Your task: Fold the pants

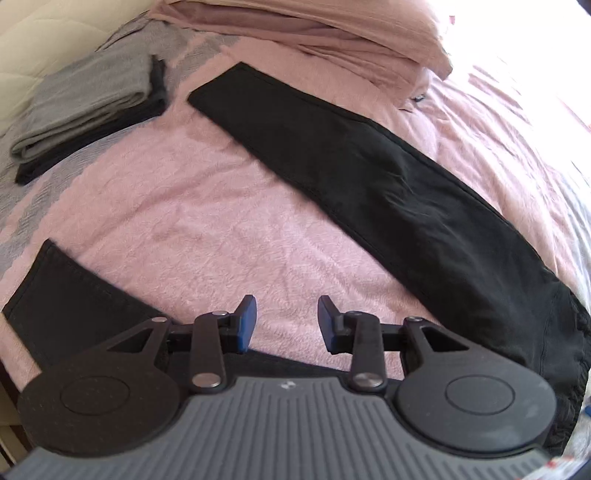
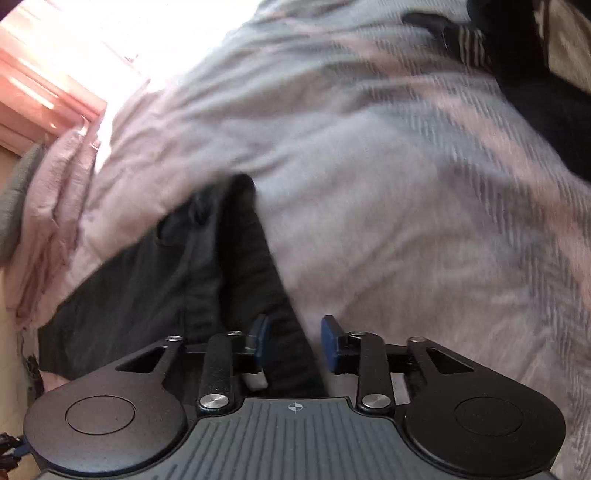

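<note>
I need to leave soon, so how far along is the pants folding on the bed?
Done: a folded grey and dark stack sits aside. In hand: nothing; the black pants lie spread with legs apart, and the left gripper and right gripper are open. Left: every fold.

A pink blanket [image 1: 184, 206] with a fuzzy nap covers the bed, grey herringbone bands [image 1: 22, 221] running along its edge. At the far left sits a stack of folded clothes [image 1: 88, 107], grey on top and dark beneath. Beyond it lies a heap of dusty-pink bedding [image 1: 314, 33], bunched and rumpled. Bright daylight washes out the far right corner.
</note>
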The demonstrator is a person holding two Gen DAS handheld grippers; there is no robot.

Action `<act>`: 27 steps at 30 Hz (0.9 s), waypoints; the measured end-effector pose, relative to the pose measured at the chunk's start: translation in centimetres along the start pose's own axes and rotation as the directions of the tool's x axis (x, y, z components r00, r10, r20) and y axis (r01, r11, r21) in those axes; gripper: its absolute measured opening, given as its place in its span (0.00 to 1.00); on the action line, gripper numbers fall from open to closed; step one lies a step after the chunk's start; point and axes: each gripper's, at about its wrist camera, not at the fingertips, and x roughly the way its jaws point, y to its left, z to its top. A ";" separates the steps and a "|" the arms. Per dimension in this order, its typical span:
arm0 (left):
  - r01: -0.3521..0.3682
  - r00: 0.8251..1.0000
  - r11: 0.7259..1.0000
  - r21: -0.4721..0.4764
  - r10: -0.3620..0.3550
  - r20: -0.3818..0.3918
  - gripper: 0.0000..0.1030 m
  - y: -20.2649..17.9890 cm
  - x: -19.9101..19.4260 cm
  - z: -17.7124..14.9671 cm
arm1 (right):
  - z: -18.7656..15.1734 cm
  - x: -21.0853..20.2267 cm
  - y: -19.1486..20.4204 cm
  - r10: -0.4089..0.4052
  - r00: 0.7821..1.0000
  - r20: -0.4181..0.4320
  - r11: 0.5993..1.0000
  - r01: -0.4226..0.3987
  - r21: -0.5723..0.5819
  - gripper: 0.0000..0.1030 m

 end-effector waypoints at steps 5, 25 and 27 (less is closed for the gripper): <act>-0.004 1.000 0.999 -0.036 0.004 0.009 0.31 0.2 -0.6 0.0 | 5.0 2.8 1.0 0.227 0.974 0.024 0.974 -0.227 0.000 0.47; -0.032 0.999 0.997 -0.072 0.032 -0.008 0.31 0.1 -0.9 -1.3 | 8.4 8.2 0.3 0.166 0.986 0.013 0.980 -0.166 0.111 0.16; -0.025 1.000 0.998 -0.064 0.025 -0.013 0.31 -0.1 -1.1 -1.8 | 7.1 4.6 0.4 0.172 0.985 0.032 0.984 -0.173 0.042 0.41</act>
